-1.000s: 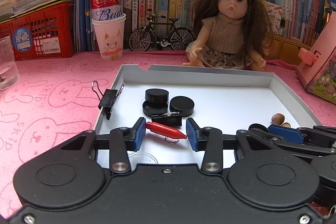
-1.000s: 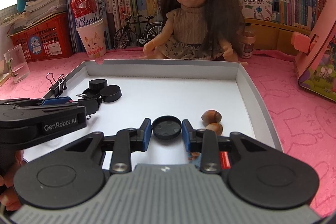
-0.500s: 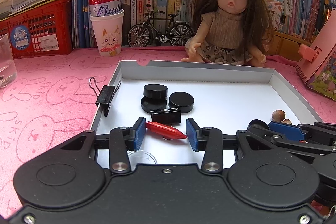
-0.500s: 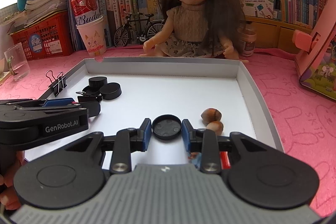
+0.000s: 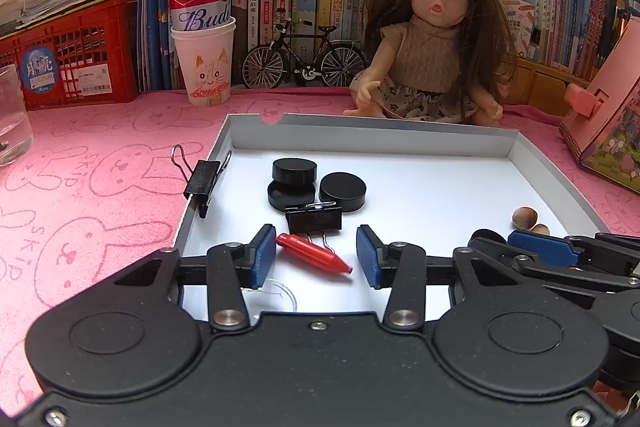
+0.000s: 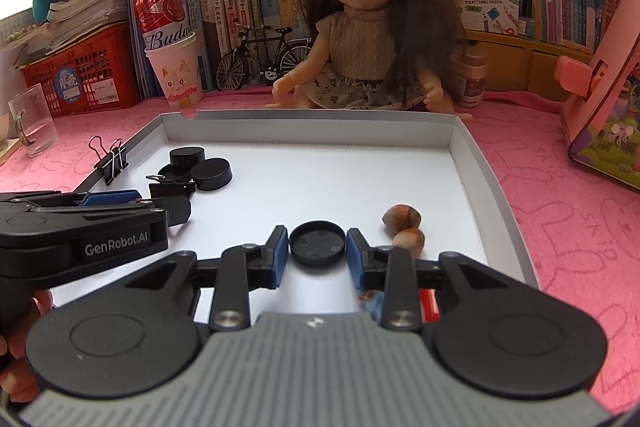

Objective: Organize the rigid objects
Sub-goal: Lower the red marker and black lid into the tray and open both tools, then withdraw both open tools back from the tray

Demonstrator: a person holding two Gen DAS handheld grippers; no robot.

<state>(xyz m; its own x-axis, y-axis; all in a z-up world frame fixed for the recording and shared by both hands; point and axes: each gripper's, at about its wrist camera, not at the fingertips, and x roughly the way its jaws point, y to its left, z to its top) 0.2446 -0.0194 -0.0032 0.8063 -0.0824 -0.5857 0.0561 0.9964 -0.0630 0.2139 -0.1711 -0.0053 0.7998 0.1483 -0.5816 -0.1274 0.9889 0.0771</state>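
Observation:
A white tray (image 5: pixel 400 133) lies on the pink cloth. My left gripper (image 5: pixel 316 255) hangs low over its near left part. Its jaws are opening, and a red pen-like piece (image 5: pixel 314 253) lies slanted on the tray floor between the blue pads, a sliver clear of the right one. My right gripper (image 6: pixel 317 255) is over the near right part, its jaws also opening. A black round cap (image 6: pixel 317 243) rests on the floor between its pads with thin gaps either side. Two hazelnuts (image 6: pixel 402 219) lie just right of it.
Further in the tray are stacked black caps (image 5: pixel 294 173), another cap (image 5: pixel 343 187) and a black binder clip (image 5: pixel 315 221). A second clip (image 5: pixel 202 179) grips the left rim. A doll (image 5: pixel 432 51), cup with can (image 5: pixel 204 67), glass (image 5: pixel 12 123) and pink box (image 5: pixel 600 131) surround the tray.
Both pairs of jaws have spread a little. The red piece and the black cap stay where they were, now loose between the pads. Neither hand has moved.

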